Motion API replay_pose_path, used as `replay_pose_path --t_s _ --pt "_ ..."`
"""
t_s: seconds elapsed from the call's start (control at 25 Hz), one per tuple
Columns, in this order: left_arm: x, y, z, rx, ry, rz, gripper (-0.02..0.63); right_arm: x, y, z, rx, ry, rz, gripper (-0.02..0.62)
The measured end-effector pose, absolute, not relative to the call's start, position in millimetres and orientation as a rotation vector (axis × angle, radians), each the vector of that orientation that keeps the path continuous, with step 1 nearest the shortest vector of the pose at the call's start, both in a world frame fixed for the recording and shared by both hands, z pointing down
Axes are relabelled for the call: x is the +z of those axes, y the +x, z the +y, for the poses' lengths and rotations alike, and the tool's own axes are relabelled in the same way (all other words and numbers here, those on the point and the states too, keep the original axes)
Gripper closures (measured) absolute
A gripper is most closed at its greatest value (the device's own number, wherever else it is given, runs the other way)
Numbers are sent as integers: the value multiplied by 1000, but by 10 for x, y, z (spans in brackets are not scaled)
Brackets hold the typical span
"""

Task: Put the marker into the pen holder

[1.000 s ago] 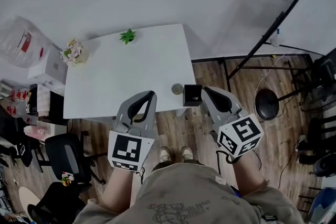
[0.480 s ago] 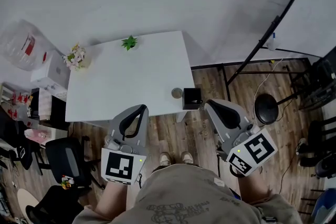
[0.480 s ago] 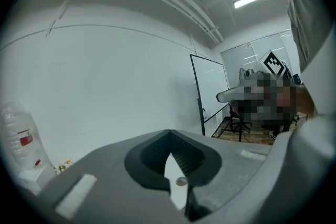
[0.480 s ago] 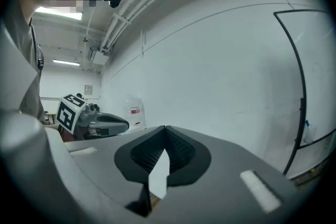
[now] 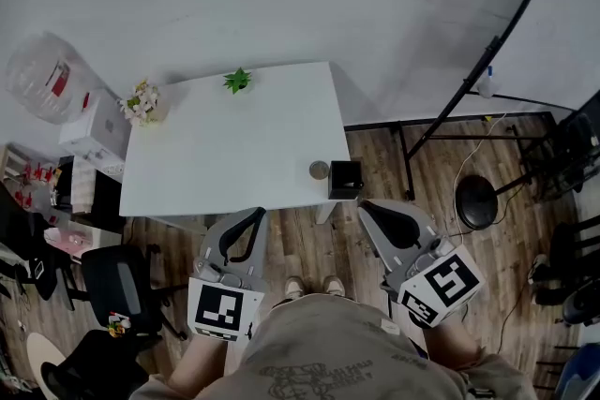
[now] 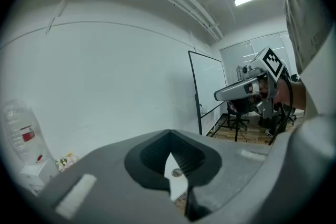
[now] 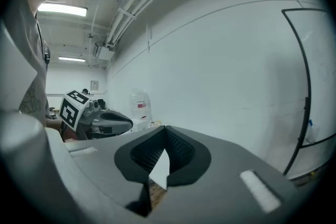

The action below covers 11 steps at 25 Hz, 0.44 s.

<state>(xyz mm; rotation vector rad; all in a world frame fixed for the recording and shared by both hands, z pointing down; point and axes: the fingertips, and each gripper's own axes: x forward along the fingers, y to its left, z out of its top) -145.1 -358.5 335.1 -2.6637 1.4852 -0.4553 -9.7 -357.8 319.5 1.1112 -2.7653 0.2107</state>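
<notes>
The black square pen holder stands at the front right corner of the white table. A small round grey object sits just left of it. I cannot make out a marker in any view. My left gripper hangs over the floor just in front of the table's front edge, jaws shut on nothing. My right gripper is below and slightly right of the holder, also shut and holding nothing. In the left gripper view the jaws meet with only a sliver of table showing behind; the right gripper looks the same.
A small green plant and a flower bunch stand at the table's far edge and left corner. A black stand with a round base is to the right. An office chair and boxes crowd the left. A whiteboard frame stands by the wall.
Both grippers have drawn back from the table's front edge toward the person. The right gripper, which was beside the pen holder, is now below it. Both stay shut.
</notes>
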Motion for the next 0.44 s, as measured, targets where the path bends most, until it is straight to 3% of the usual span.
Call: replay_pose_path --t_s 0.44 --pt "3166 -1390 -3576 -348 -2675 1491 606 3068 -63 -3557 191 1157 -2782 569"
